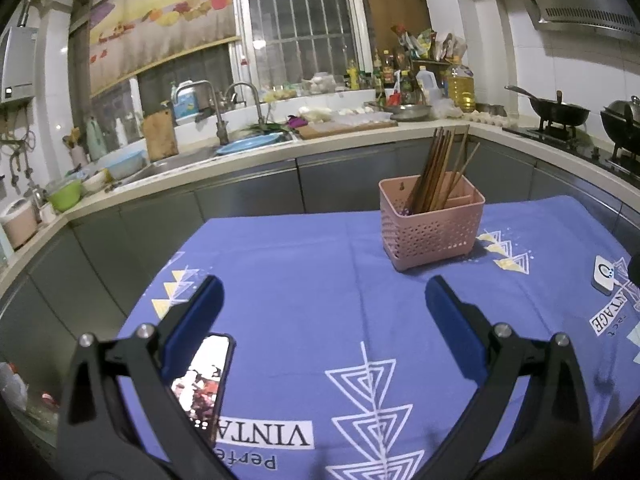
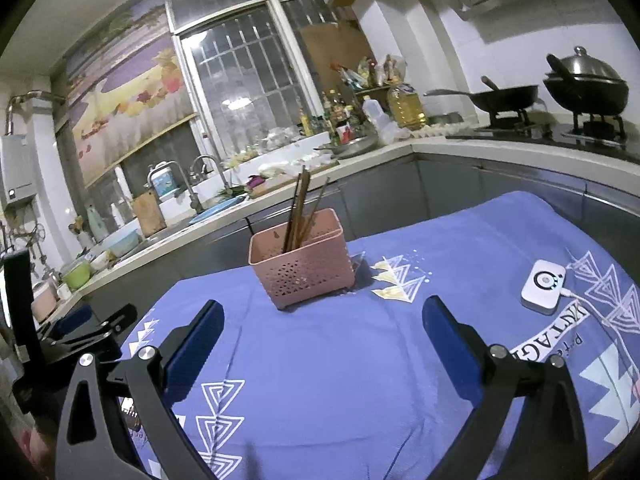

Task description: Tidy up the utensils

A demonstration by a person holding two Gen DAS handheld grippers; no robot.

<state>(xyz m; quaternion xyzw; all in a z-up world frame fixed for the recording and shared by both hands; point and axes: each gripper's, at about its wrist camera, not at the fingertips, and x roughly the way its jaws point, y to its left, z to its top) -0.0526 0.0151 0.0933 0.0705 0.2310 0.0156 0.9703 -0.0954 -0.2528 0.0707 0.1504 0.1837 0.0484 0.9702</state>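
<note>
A pink perforated utensil basket (image 1: 432, 226) (image 2: 304, 268) stands upright on the table with the blue patterned cloth (image 1: 304, 276) (image 2: 360, 360). Several brown wooden chopsticks (image 1: 436, 172) (image 2: 300, 212) lean inside it, tips up. My left gripper (image 1: 324, 300) is open and holds nothing; the basket is ahead of it to the right. My right gripper (image 2: 323, 320) is also open and holds nothing, with the basket just beyond its fingertips, slightly to the left. The left gripper's black frame (image 2: 92, 332) shows at the left edge of the right wrist view.
A lit phone (image 1: 206, 380) lies on the cloth under my left gripper's left finger. A white puck-like device (image 2: 543, 286) (image 1: 606, 274) with a cable lies at the right. Behind the table runs a counter with a sink (image 1: 188, 160), bottles, and woks (image 2: 508, 98) on a stove.
</note>
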